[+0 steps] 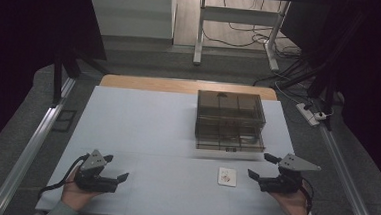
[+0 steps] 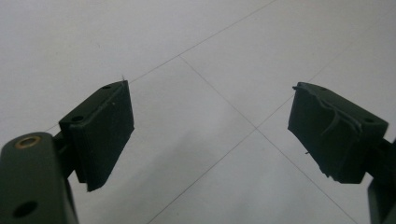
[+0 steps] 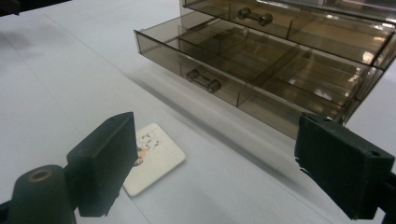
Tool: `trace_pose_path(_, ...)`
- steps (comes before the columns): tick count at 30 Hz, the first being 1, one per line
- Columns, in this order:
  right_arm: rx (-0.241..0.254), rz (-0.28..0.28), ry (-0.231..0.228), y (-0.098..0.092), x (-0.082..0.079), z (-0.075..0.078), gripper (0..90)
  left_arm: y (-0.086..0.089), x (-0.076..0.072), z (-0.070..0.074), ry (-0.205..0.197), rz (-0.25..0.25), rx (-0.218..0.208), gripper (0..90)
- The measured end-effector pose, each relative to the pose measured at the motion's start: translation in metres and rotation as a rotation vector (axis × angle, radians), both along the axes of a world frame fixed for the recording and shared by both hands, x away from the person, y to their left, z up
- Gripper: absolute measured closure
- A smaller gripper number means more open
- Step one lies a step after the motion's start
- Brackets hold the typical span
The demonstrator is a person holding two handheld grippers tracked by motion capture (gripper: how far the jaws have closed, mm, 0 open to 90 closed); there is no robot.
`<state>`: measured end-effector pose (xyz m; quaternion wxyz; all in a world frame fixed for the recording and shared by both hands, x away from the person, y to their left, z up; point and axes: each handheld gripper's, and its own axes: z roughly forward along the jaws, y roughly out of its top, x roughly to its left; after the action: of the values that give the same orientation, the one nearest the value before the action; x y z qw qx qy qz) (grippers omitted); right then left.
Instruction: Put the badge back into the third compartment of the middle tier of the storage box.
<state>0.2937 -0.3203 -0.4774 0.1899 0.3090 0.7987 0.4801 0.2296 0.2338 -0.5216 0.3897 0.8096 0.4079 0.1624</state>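
Right gripper (image 1: 262, 170) jaws stood apart near small white card (image 1: 227, 176); left gripper (image 1: 116, 167) jaws apart, nothing betw. them.

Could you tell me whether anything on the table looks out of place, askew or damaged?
Two things stand out. The drawer unit's lower drawer is pulled out while the upper one is shut. The black pad on one jaw of the left gripper looks torn and is peeling along its edge. The small white card lies flat.
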Motion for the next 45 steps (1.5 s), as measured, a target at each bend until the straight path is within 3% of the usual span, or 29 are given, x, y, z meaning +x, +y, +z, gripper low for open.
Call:
trace_pose_path(26, -0.038, 0.091, -0.001, 0.029, 0.008, 0.018, 13.5, -0.001, 0.002, -0.001, 0.007, -0.010, -0.001, 14.0)
trace_pose_path(36, -0.073, 0.125, -0.002, 0.040, 0.015, 0.027, 14.1, -0.001, 0.002, -0.001, 0.009, -0.009, -0.004, 14.0)
trace_pose_path(45, -0.126, 0.197, 0.023, 0.056, 0.025, 0.035, 14.2, -0.001, 0.001, -0.001, 0.005, -0.009, -0.006, 14.0)
